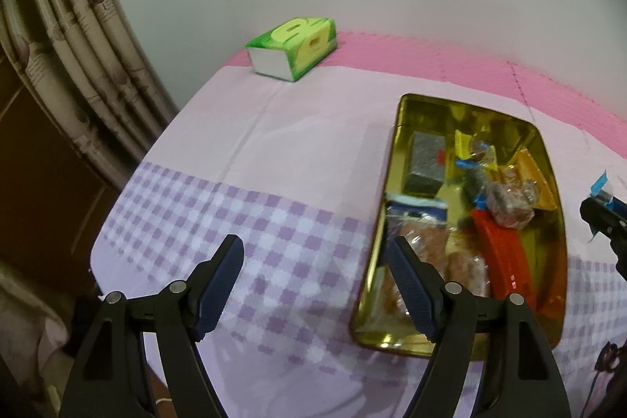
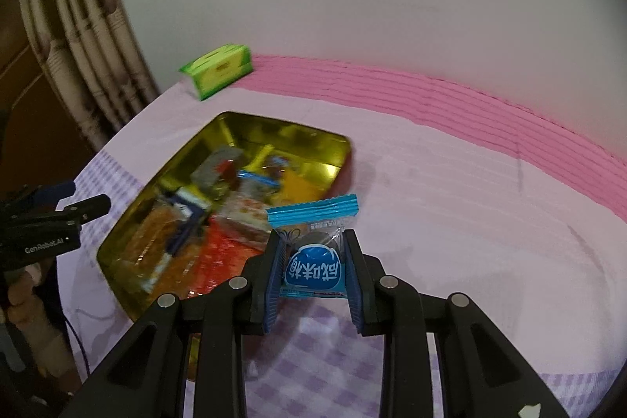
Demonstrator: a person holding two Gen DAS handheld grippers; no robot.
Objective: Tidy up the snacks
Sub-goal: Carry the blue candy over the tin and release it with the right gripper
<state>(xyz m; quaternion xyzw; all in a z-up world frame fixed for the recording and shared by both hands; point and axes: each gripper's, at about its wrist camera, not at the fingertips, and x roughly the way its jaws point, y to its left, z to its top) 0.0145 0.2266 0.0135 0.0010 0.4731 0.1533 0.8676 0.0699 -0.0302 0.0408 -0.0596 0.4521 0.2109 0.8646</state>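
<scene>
Snacks mostly sit in the gold tin (image 1: 401, 151) already: a red pack (image 1: 505, 261), a grey block (image 1: 427, 159) and several clear-wrapped pieces lie jumbled inside. Your right gripper (image 2: 313, 261) has its fingers narrow, pinching a blue packet (image 2: 313, 253) by its sides, carried just past the tin's near right corner, over the cloth (image 2: 450, 190). That packet looks like one of the last to go in; no other loose snack shows on the cloth. Its long axis runs along your fingers, crimped end pointing away from you, printed face up. Your left gripper (image 1: 317, 273) hangs over the tin's left edge with fingers wide and nothing between them. A green tissue box (image 1: 294, 46) stands well apart at the back.
</scene>
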